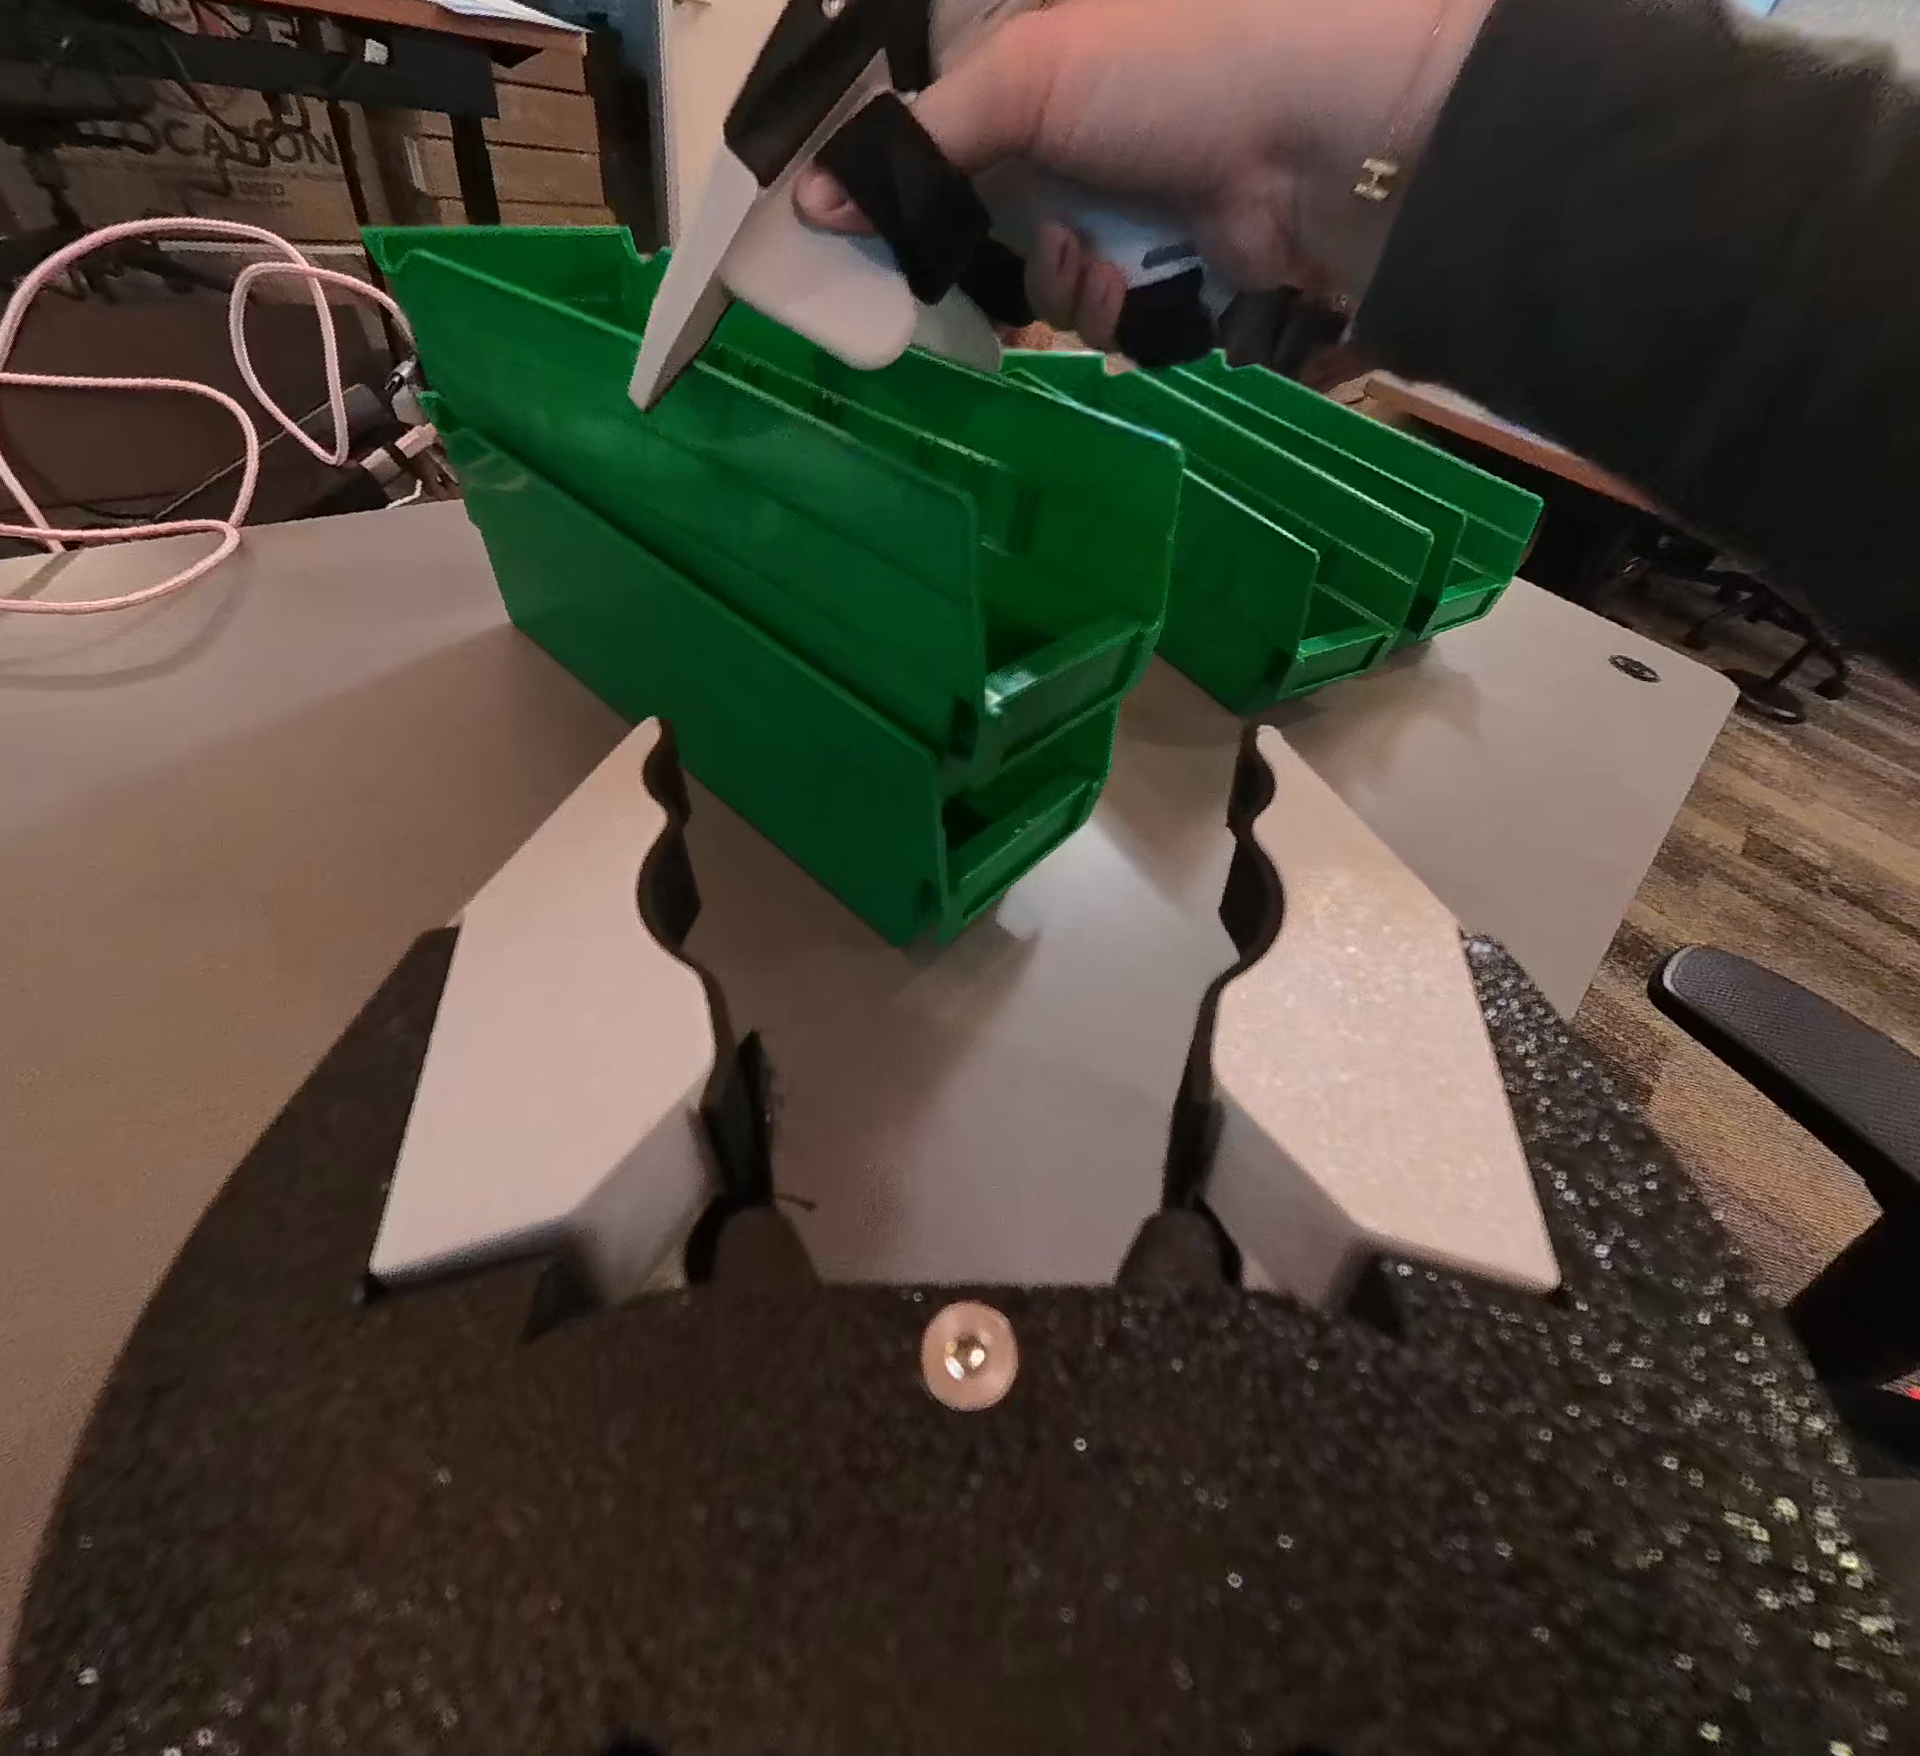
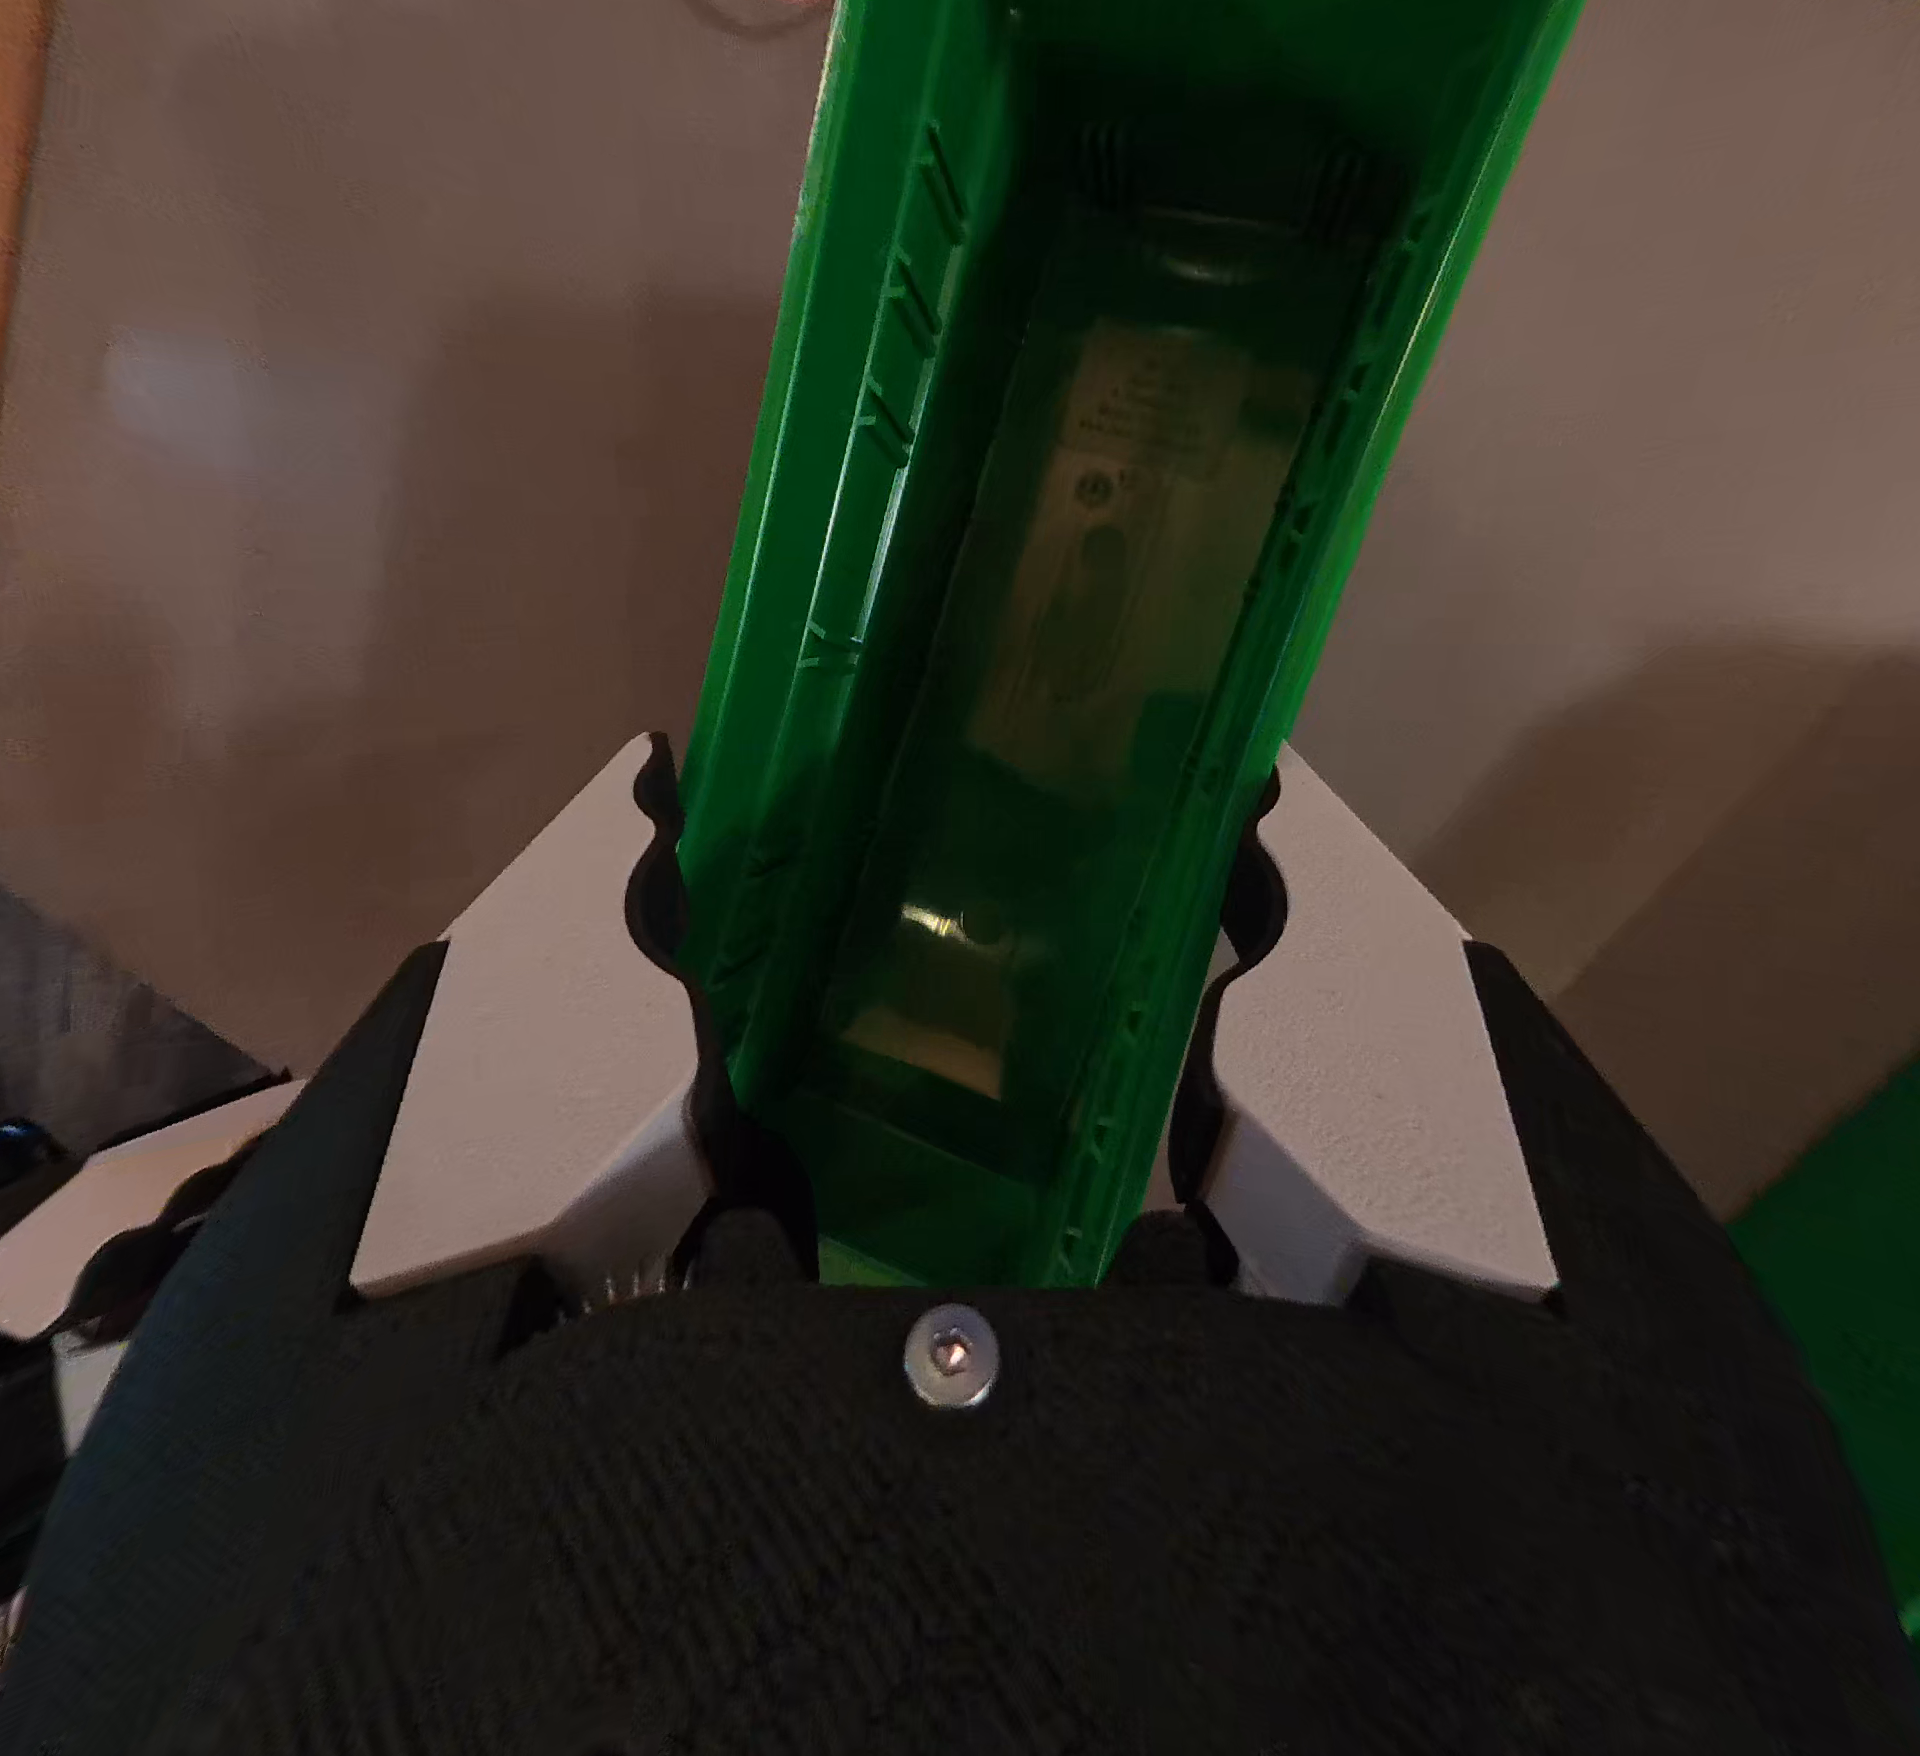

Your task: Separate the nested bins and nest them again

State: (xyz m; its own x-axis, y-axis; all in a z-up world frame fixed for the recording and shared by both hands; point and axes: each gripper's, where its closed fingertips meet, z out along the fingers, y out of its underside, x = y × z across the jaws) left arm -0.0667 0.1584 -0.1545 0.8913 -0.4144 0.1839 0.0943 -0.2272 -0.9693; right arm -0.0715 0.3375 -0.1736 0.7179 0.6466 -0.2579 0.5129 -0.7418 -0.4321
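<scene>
Grey table [image 1: 260, 771]; right gripper [image 2: 956, 875] straddling green bin [image 2: 1143, 356]

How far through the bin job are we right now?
Likely mid-job. Done: two green bins stand singly on the table. In hand: the right claw straddles the top bin of the stack. The left claw is open and empty. Left: the bottom bin, then re-nesting.

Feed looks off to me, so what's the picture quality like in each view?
Left wrist view: bright and mostly sharp, wide-angle bending at the edges, sleeve motion-blurred. Right wrist view: dim, soft; green bin interior dark with a small glare spot.
</scene>
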